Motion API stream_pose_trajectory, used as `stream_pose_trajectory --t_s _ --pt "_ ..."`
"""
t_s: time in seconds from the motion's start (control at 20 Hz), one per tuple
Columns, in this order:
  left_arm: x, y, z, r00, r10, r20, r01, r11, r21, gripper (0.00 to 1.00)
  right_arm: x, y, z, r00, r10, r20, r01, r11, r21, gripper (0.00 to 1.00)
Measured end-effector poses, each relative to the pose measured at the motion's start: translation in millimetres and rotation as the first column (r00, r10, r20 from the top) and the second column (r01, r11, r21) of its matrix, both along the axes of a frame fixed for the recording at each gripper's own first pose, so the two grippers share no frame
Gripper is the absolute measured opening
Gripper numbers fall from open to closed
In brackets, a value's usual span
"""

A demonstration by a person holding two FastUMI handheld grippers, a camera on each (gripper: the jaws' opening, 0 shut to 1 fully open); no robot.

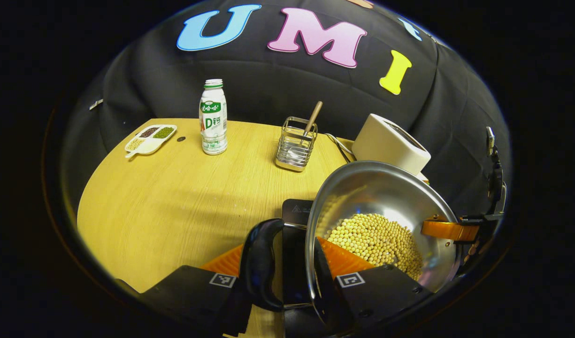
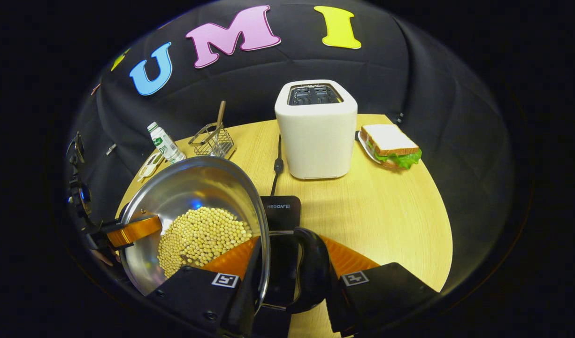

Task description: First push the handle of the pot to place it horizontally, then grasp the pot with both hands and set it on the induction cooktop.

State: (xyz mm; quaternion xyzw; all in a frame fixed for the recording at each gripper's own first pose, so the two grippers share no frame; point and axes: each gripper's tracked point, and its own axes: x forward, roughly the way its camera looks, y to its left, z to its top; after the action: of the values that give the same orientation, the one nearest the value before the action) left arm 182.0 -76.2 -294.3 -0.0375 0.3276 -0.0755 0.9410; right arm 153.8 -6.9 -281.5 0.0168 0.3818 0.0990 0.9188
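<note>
**Pot in the air on two side grips, beans ready to slide**

The pot (image 1: 381, 220) hung tilted above the dark induction cooktop (image 2: 280, 211), its bowl loaded with a heap of pale beans (image 1: 376, 241) banked toward the low side. In the left gripper view the left gripper (image 1: 287, 286) had its jaws narrowed around the pot's black loop handle (image 1: 261, 263) and rim, one finger inside the bowl and one outside the handle. The right gripper view showed the same on the far side: the right gripper (image 2: 287, 286) closed about the other black handle (image 2: 313, 267), the rim passing between the fingers. Whether both pads truly pressed metal I could not tell for certain, though the pot looked carried by them.

The danger, I judged, was the tilt: any more lean, or one hand dropping faster than the other, and the beans would pour over the rim onto the worktop (image 2: 386, 211). A loose pinch on a rounded handle could also let the pot swivel. The toaster (image 2: 315, 129) and its cord (image 2: 278, 164) sat just behind the cooktop, close enough to be clipped on the way down.

Both grippers came in low from opposite sides, pointing at each other across the pot
</note>
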Motion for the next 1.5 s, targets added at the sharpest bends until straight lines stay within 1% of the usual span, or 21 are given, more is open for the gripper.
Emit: stream_pose_trajectory --t_s 0.1,0.3,0.65,0.9,1.0,1.05,1.1,1.15,1.2,1.25,1.3,1.35,1.4,1.5 --pt "-0.9 0.8 -5.4 1.000 0.001 -0.006 -0.001 1.000 0.003 0.63 0.0 -0.4 -6.0 1.000 0.002 -0.007 -0.002 1.000 0.001 0.64" --pt "-2.6 -1.2 -8.7 1.000 0.003 0.009 -0.003 1.000 -0.008 0.64 2.3 -1.5 -5.3 1.000 0.018 0.024 -0.018 1.000 0.005 0.65" --pt "-4.7 -0.6 -12.0 1.000 0.002 -0.011 -0.002 1.000 0.000 0.67 2.0 -3.9 -6.5 0.999 0.027 0.037 -0.028 1.000 0.011 0.66" --pt "-13.7 0.0 -13.9 0.997 0.046 -0.065 -0.047 0.999 -0.013 0.70 -3.8 -5.3 -6.1 0.999 0.030 0.037 -0.031 0.999 0.014 0.67" --pt "-18.0 -1.3 -10.4 0.996 0.044 -0.077 -0.044 0.999 0.000 0.70 -7.0 -7.0 -4.1 0.999 0.021 0.036 -0.022 1.000 0.017 0.69" --pt "-22.0 1.3 -6.5 0.996 0.046 -0.075 -0.045 0.999 0.025 0.70 -8.8 -9.6 -2.7 0.999 0.011 0.038 -0.011 1.000 0.021 0.70" --pt "-24.5 2.0 -1.1 0.997 0.043 -0.064 -0.040 0.998 0.047 0.73 -10.8 -12.2 -1.8 0.999 0.000 0.038 -0.001 1.000 0.025 0.71" --pt "-25.5 0.9 4.8 0.998 0.037 -0.048 -0.034 0.997 0.063 0.74 -13.9 -15.8 0.0 0.999 -0.013 0.038 0.012 1.000 0.027 0.74" --pt "-26.0 2.0 10.6 0.999 0.040 -0.030 -0.037 0.996 0.083 0.89 -16.2 -21.1 3.5 0.999 -0.027 0.043 0.026 0.999 0.028 0.83" --pt "-30.1 2.7 18.2 0.999 0.037 -0.012 -0.036 0.995 0.092 0.95 -20.0 -25.2 6.2 0.998 -0.039 0.051 0.038 0.999 0.030 0.90" --pt "-32.3 0.1 23.4 1.000 0.029 0.002 -0.029 0.995 0.092 0.99 -25.2 -30.7 13.3 0.997 -0.050 0.063 0.048 0.998 0.033 0.92" --pt "-35.7 -2.2 29.2 1.000 0.026 0.014 -0.027 0.995 0.096 0.97 -28.2 -31.1 17.1 0.996 -0.058 0.075 0.055 0.998 0.039 1.00" --pt "-40.4 -3.2 35.7 0.999 0.024 0.028 -0.026 0.995 0.097 0.96 -32.8 -33.6 24.5 0.994 -0.065 0.090 0.062 0.997 0.035 1.00" --pt "-51.2 -3.7 49.6 0.997 0.027 0.066 -0.033 0.995 0.091 0.96 -40.9 -36.9 41.3 0.987 -0.077 0.142 0.076 0.997 0.015 1.00"
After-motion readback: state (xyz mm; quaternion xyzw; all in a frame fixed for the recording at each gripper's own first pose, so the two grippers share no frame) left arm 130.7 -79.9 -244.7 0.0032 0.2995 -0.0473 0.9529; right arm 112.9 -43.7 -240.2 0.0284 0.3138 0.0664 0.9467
